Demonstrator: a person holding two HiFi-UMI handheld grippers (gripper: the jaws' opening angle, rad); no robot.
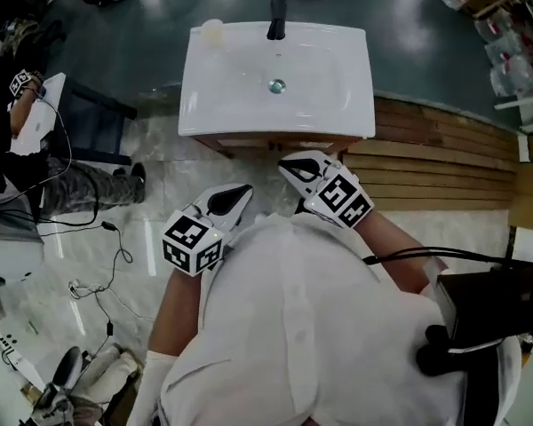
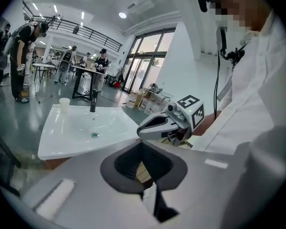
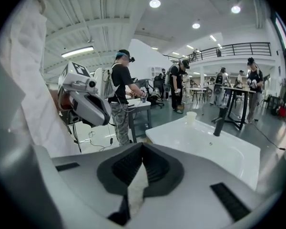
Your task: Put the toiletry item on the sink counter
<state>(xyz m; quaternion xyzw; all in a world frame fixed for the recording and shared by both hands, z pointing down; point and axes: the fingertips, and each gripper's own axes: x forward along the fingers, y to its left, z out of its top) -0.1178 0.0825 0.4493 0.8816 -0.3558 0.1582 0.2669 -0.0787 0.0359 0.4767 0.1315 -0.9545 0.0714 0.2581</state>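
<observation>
A small pale cup (image 1: 212, 31) stands on the back left corner of the white sink counter (image 1: 204, 105), next to the black faucet (image 1: 276, 18). The same cup (image 2: 64, 104) shows in the left gripper view, and the cup (image 3: 191, 117) in the right gripper view. My left gripper (image 1: 242, 190) and right gripper (image 1: 286, 162) hover close to my chest, short of the sink's front edge, tips pointing toward each other. Both are shut with nothing between the jaws. The left gripper (image 2: 142, 144) sees the right gripper (image 2: 155, 125) across from it.
Wooden planks (image 1: 444, 149) lie on the floor right of the sink. A dark stool (image 1: 93, 122) and a seated person's legs (image 1: 71, 185) are at the left, with cables (image 1: 98, 273) on the floor. Several people stand at tables in the background.
</observation>
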